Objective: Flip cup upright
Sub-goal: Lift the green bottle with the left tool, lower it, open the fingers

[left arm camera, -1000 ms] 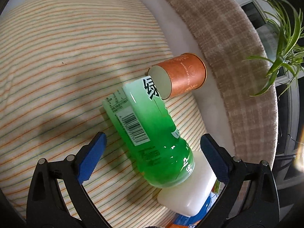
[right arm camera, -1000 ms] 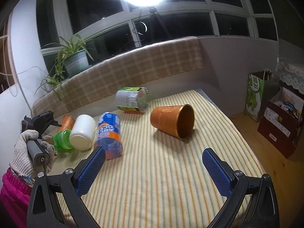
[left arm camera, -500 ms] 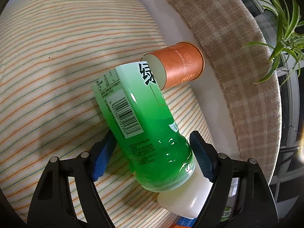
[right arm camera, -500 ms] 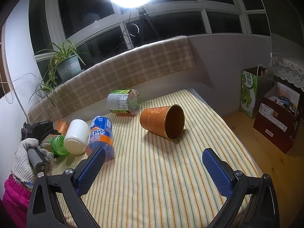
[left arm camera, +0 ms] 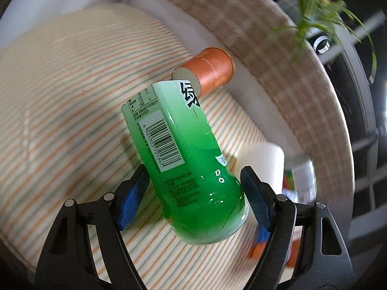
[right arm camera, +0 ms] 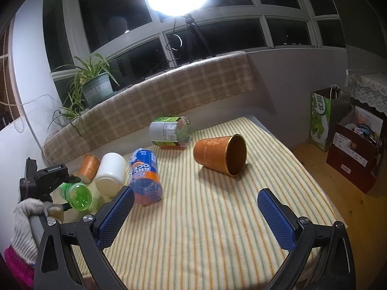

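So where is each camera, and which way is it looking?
Left wrist: sits on the left tongs, facing down at the green bottle they clamp; their blue fingers show.
Right wrist: sits on the open right tongs, facing across the striped bed toward the windows; gloved left hand shows.
Shared: the green bottle.

Cloth (right arm camera: 217, 217) open nr cup (right arm camera: 220, 154); cans (right arm camera: 145, 176) left.
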`<state>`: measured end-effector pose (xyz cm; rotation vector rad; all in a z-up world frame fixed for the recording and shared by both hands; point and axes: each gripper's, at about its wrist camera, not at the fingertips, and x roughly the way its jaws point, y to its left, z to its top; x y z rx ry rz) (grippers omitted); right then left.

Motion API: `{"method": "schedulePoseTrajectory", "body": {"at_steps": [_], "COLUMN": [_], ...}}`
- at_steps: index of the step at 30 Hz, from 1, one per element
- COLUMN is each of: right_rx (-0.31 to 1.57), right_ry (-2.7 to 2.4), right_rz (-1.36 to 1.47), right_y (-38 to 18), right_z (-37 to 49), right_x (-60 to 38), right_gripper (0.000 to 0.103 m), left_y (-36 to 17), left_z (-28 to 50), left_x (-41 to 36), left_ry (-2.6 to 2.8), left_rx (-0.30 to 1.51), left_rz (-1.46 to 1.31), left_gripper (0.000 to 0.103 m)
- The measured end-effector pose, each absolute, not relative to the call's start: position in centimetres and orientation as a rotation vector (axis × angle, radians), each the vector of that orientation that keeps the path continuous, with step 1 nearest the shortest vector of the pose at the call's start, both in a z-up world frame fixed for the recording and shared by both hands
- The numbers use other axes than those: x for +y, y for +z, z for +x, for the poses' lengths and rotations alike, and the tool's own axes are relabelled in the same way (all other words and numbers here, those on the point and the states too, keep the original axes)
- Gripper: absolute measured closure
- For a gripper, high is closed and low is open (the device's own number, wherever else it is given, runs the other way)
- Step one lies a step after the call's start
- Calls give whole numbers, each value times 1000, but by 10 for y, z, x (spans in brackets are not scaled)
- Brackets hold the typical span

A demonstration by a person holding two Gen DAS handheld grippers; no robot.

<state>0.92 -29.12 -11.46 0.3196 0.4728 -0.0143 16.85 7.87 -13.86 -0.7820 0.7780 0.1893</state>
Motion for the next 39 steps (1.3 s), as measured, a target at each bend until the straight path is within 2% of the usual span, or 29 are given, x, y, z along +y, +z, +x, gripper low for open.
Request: {"method": "schedulePoseTrajectory", "body": {"at_steps": [10, 15, 26, 39], "right_rx": [481, 513, 544, 591], "right_ry": [31, 54, 62, 94], "right_rz": [278, 286, 291, 309], "right_y": [-108, -112, -115, -120], "right_z": [1, 1, 1, 8], "right_x": [-266, -258, -256, -256], "right_gripper": [0, 0, 0, 0], "left_y": [-125, -127, -147, -157], "left_z": [114, 104, 107, 121], "left_x": [53, 28, -7, -10], "left_ry": [-17, -166, -342, -407], "left_rx": [802, 880, 1033, 1087], "left_rz": [-556, -435, -382, -313], "left_gripper": [24, 24, 24, 23]}}
